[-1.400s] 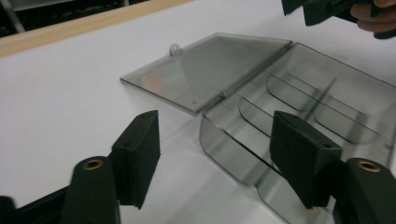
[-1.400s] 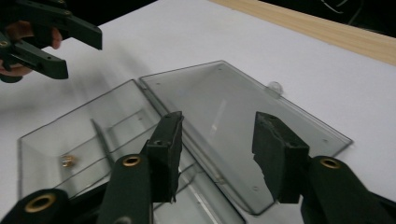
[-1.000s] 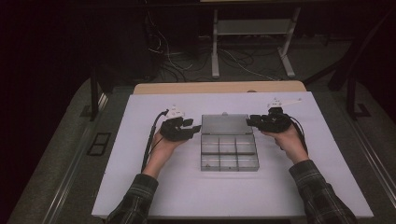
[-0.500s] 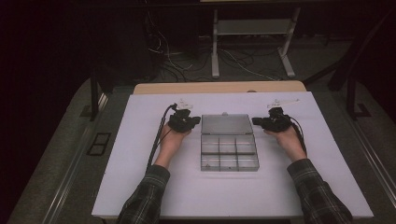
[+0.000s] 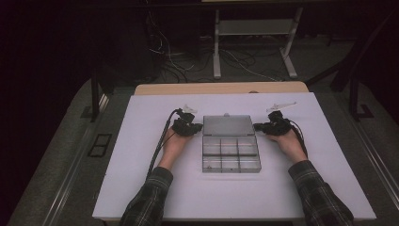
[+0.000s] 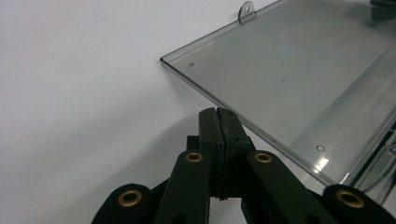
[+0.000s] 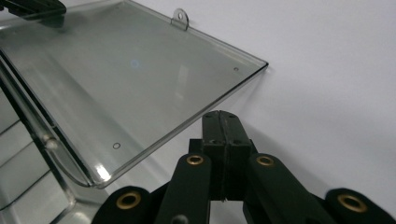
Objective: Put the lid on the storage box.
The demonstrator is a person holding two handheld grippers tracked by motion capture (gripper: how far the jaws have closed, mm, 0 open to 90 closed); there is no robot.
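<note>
Clear compartment box (image 5: 230, 150) at worktop (image 5: 141, 188) centre, lid (image 5: 228, 125) folded flat toward 12 o'clock, long axis 9-to-3. Left tool (image 5: 197, 126) at lid's 9 o'clock edge, right tool (image 5: 256, 126) at 3 o'clock; both equally near. Both tools fully closed, holding nothing, tips just beside the lid edges.

Plaid sleeves (image 5: 149, 200) — black grippers, brass-ringed pivots (image 6: 194, 157), trailing cables (image 5: 160, 143)

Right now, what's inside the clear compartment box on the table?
The compartment box lies open, its lid folded flat behind it. Its six compartments look empty in the high view. The picture is dim, so very small clear parts could go unseen.
</note>
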